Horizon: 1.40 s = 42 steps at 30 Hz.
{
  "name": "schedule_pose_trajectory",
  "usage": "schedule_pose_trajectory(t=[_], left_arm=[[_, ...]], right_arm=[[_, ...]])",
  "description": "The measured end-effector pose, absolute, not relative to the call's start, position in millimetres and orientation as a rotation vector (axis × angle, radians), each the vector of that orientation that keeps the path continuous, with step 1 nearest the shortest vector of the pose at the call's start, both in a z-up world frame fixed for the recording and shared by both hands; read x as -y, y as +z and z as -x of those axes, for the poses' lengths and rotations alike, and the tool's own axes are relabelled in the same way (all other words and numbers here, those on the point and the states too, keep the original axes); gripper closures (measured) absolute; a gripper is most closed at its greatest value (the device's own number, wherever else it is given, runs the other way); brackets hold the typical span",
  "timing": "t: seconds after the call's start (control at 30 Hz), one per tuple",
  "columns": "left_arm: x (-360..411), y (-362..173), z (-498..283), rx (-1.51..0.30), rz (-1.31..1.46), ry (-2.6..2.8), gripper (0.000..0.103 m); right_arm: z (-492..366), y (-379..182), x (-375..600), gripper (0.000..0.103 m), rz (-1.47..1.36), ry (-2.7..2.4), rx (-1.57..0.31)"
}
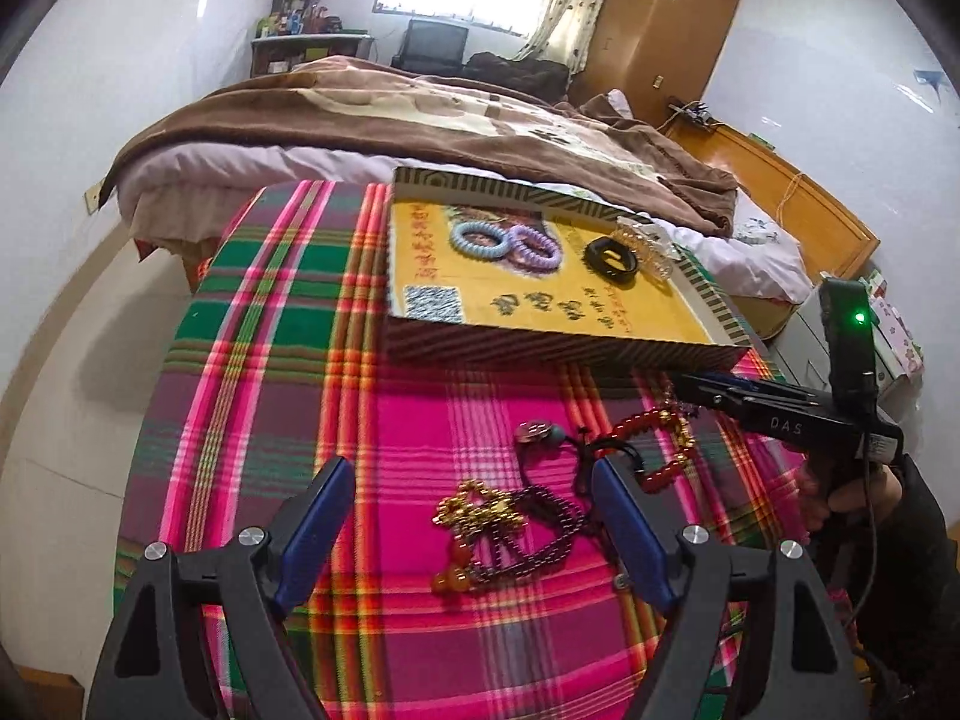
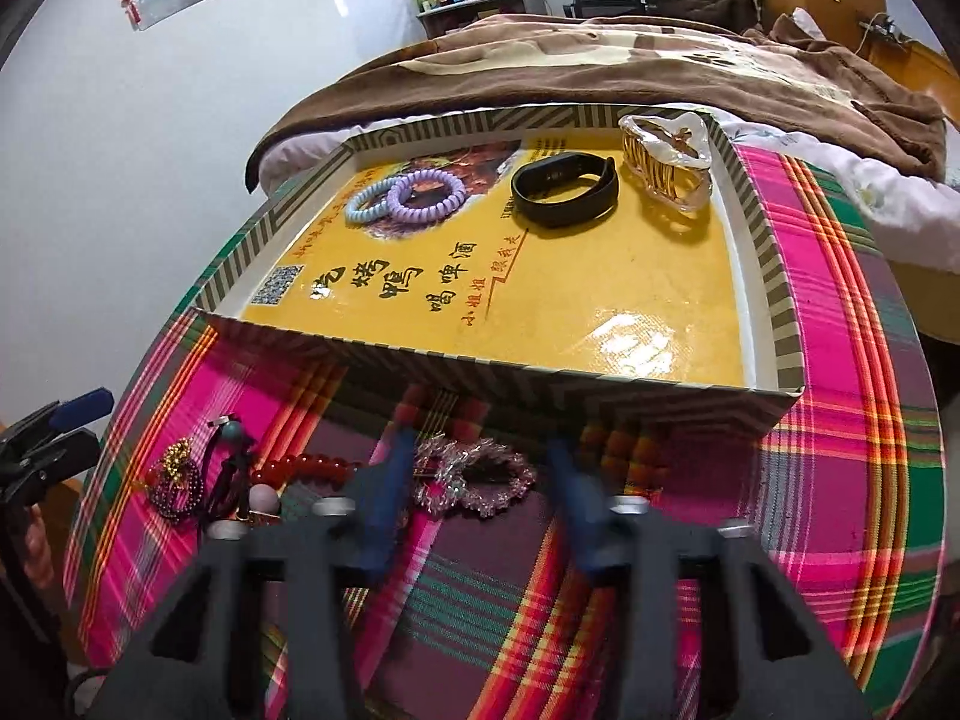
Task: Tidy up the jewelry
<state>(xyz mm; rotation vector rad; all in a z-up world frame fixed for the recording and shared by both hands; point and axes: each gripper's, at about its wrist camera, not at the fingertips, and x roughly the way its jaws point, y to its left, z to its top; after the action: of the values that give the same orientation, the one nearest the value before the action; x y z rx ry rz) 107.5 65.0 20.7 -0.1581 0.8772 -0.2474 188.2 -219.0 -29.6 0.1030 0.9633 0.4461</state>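
Silver tinsel bracelet (image 2: 474,477) lies between the right gripper (image 2: 480,480) open fingers (image 2: 384,492)

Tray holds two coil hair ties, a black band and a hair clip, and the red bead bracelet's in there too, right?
Not quite. The red bead bracelet lies on the plaid cloth in front of the tray, as the left wrist view shows. The hair ties, black band and hair clip are inside.
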Motion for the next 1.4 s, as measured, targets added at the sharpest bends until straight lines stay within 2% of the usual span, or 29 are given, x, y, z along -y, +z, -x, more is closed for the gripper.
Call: schedule_pose_trajectory(t=[0.9,0.93,1.0,1.07,1.2,1.27,1.3,1.33,1.4], left_arm=[[-38,-22,-107,-1.004,-0.026,-0.197,0.023],[-37,-22,-107,-1.002,-0.036,-0.194,0.025],[-34,-21,-105,-0.994,-0.046,-0.198,0.035],[-33,-19,-104,-0.990,-0.042,-0.204,0.051],[-32,-17,-100,-0.990,-0.027,-0.214,0.065],[-32,-16,-99,-0.994,-0.008,-0.225,0.082],[-31,-15,-97,-0.995,0.001,-0.237,0.084],[-30,-13,-94,-0.987,-0.006,-0.238,0.090],[-29,-9,-90,-0.988,-0.005,-0.250,0.091]], right_arm=[[-130,-11,297,0.068,-0.308,0.312,-0.819],[-129,-11,296,0.068,-0.309,0.317,-0.819],[-129,-11,294,0.068,-0.308,0.325,-0.819],[-128,-13,293,0.068,-0.310,0.327,-0.819],[-128,-15,294,0.068,-0.317,0.329,-0.821],[-127,-15,294,0.068,-0.317,0.330,-0.823],[-126,-15,294,0.068,-0.318,0.329,-0.822],[-126,-15,295,0.068,-0.319,0.329,-0.820],[-126,-15,296,0.068,-0.321,0.328,-0.818]])
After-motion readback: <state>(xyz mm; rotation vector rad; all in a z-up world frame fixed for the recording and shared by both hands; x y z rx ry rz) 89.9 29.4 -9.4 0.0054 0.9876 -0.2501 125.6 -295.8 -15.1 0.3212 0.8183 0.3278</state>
